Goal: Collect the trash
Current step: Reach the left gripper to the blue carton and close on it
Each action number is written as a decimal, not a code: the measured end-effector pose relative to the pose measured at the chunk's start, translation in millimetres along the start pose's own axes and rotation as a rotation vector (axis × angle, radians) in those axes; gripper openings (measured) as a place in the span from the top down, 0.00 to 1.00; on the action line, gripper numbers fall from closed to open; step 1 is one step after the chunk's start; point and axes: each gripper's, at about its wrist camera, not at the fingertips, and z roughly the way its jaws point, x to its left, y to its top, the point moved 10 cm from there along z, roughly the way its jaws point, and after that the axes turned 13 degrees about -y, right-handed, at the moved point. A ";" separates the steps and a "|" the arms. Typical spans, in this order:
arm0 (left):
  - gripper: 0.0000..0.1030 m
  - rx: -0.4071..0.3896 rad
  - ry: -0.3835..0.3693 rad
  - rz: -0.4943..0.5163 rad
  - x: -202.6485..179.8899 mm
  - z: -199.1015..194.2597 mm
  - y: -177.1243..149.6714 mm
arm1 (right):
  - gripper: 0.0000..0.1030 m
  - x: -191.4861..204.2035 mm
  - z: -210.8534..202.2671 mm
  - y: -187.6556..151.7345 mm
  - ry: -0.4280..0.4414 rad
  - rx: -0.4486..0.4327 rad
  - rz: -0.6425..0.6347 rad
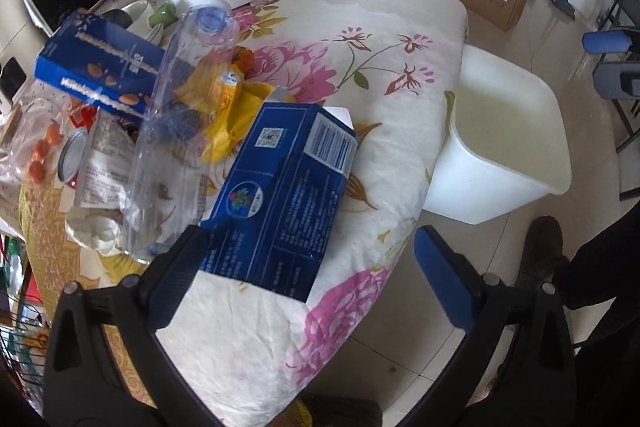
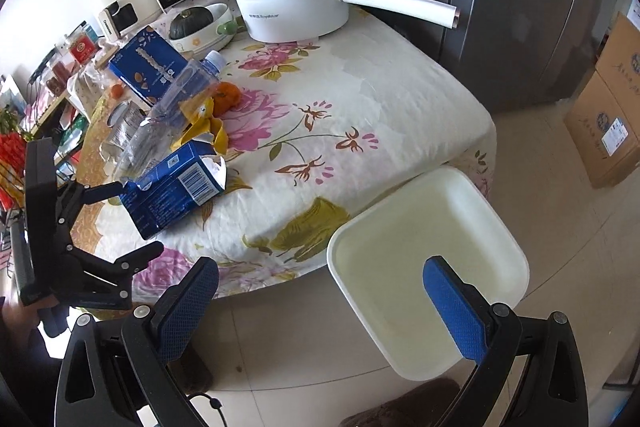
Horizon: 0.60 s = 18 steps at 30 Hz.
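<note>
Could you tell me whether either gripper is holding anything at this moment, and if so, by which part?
Nothing is held. The left gripper is open around the near end of the blue carton; the right gripper is open, empty.

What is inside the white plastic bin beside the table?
The white plastic bin shows only bare pale walls and floor; no trash is visible. The right gripper, open, has a blue finger covering part of its near side.
</note>
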 end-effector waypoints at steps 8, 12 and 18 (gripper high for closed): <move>0.02 0.013 0.059 0.123 -10.0 -1.0 21.4 | 0.00 -2.9 -3.1 0.2 0.021 0.009 0.008; 0.05 0.082 0.074 0.097 2.5 21.1 18.2 | 0.00 -10.6 -2.5 0.6 0.024 0.016 0.040; 0.25 0.143 0.170 0.050 26.6 40.0 11.0 | 0.00 -14.6 1.1 -3.2 0.047 0.042 0.062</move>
